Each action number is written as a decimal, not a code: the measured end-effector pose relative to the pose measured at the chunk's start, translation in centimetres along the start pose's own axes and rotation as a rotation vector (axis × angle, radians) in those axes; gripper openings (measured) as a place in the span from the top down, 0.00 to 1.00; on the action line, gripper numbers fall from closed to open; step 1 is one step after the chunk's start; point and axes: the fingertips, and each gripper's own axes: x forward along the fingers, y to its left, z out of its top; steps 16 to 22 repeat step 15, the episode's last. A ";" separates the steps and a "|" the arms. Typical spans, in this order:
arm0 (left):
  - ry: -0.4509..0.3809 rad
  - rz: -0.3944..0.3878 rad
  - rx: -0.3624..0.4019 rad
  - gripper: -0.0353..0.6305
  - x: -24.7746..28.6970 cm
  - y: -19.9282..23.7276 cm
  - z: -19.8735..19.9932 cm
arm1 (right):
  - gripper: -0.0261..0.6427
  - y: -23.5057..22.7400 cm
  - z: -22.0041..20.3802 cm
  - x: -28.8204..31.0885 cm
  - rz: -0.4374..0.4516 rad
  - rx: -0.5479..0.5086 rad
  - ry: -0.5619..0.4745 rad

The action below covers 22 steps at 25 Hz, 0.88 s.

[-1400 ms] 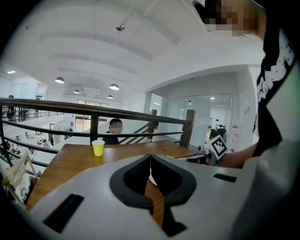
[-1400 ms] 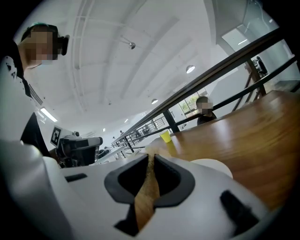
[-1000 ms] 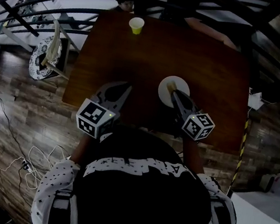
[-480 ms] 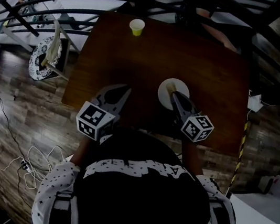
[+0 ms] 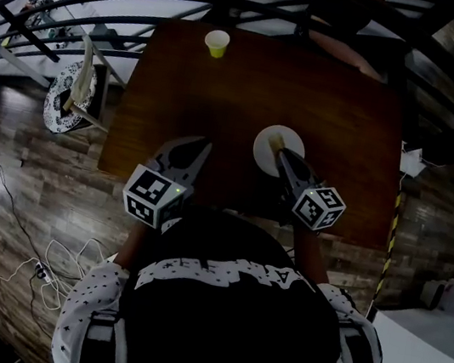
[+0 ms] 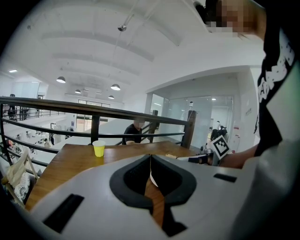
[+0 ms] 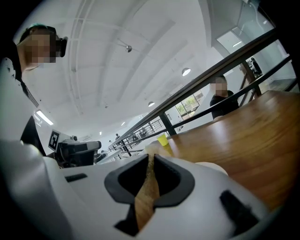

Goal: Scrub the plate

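Railing (image 6: 70, 107) and yellow cup (image 5: 216, 43) stand beyond the plate (image 5: 266, 146); right fingers (image 5: 291, 170) pinch a tan pad (image 7: 146, 187), left fingers (image 5: 187, 154) pressed together.

Tiny shift here: in the head view the table (image 5: 347, 136) slides a hair left, carrying the yellow cup (image 5: 216, 43) and the plate (image 5: 265, 146) under the right gripper's (image 5: 281, 153) tan pad (image 7: 146, 197) with it. Beyond the far edge, the head seen left of the cup slips out of sight.
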 end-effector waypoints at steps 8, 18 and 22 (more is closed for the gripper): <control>0.001 0.007 -0.004 0.93 -0.3 0.3 -0.1 | 0.89 0.2 -0.3 0.4 0.006 0.003 0.008; -0.005 0.011 -0.015 0.93 -0.1 0.6 0.0 | 0.89 0.2 -0.3 0.7 0.012 0.004 0.016; -0.005 0.011 -0.015 0.93 -0.1 0.6 0.0 | 0.89 0.2 -0.3 0.7 0.012 0.004 0.016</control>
